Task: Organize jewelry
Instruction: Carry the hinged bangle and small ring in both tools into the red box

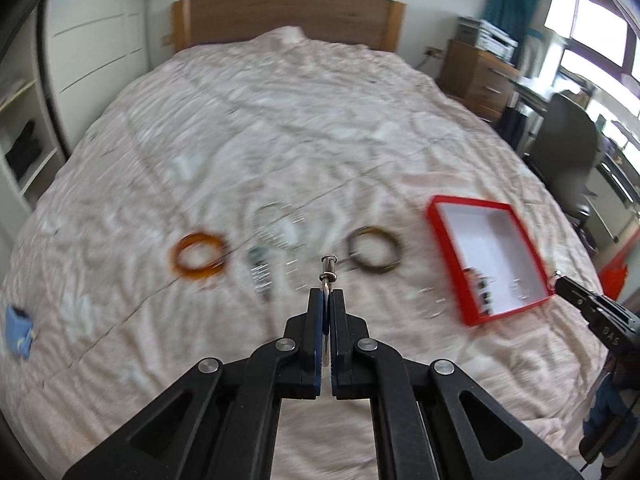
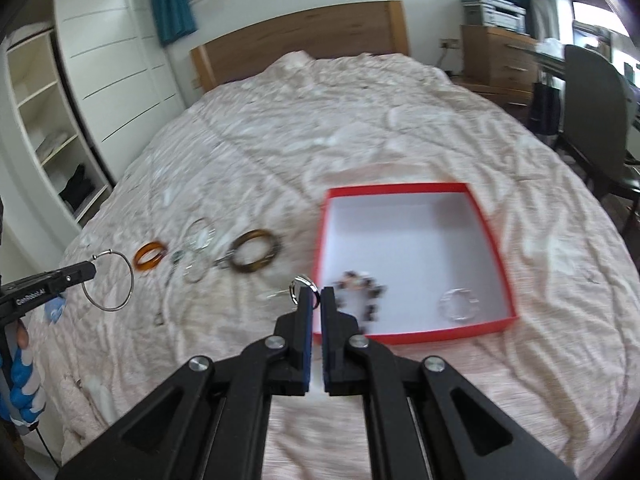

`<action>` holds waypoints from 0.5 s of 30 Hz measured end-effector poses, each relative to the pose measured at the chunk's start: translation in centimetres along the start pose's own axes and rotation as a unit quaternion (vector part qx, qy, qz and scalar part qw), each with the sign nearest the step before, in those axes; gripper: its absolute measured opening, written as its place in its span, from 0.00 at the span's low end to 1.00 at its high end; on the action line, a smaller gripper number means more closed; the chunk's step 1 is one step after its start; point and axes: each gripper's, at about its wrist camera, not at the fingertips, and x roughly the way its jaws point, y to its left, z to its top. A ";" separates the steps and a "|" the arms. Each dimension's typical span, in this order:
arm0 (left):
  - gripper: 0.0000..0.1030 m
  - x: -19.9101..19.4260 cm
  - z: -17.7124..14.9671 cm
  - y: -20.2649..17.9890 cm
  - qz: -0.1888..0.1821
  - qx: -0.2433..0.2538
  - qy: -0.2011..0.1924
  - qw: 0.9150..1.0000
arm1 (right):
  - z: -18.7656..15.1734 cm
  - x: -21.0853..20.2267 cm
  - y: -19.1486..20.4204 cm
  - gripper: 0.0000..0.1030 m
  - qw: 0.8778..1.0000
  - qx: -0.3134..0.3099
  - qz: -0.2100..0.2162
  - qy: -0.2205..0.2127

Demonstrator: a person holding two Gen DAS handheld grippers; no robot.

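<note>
Both grippers are loaded and held above the bed [image 2: 400, 120]; landmark for all positions is the red box [image 2: 404, 338], white inside, lying open on the bedspread. Left gripper [image 1: 327, 292]: fingers closed on a large thin silver hoop [image 2: 108, 282], which in the right wrist view hangs free from the tips, well left of the box; in its own view only the clasp end shows past the tips. Right gripper [image 2: 316, 294]: fingers closed on a small silver ring [image 2: 301, 285], held just at the box's near-left corner. Already in the box: a dark beaded bracelet [image 2: 360, 294] along the near wall and a clear bracelet [image 2: 459, 304] toward the near-right corner. Still on the bedspread left of the box: a dark tortoiseshell bangle [image 2: 256, 257] nearest, then clear rings [image 2: 198, 250], then an amber bangle [image 2: 150, 256] farthest. Frames are motion-blurred; smaller bits are not identifiable. Judgement: step in hand is carrying pieces to the box, task partway done. Next move calls for bringing the right gripper over the box floor, clear of the beaded bracelet, and opening low; the left hoop then follows.
</note>
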 end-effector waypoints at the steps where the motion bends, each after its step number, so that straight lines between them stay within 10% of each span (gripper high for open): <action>1: 0.03 0.3 0.5 -1.1 -0.006 0.006 -0.001 1.000 | 0.2 -0.1 -0.9 0.03 1.000 0.003 -0.005 -0.002; 15: 0.03 9.5 5.7 -15.8 -0.092 0.082 0.028 0.992 | 1.2 4.6 -10.0 0.03 0.998 0.045 -0.037 0.010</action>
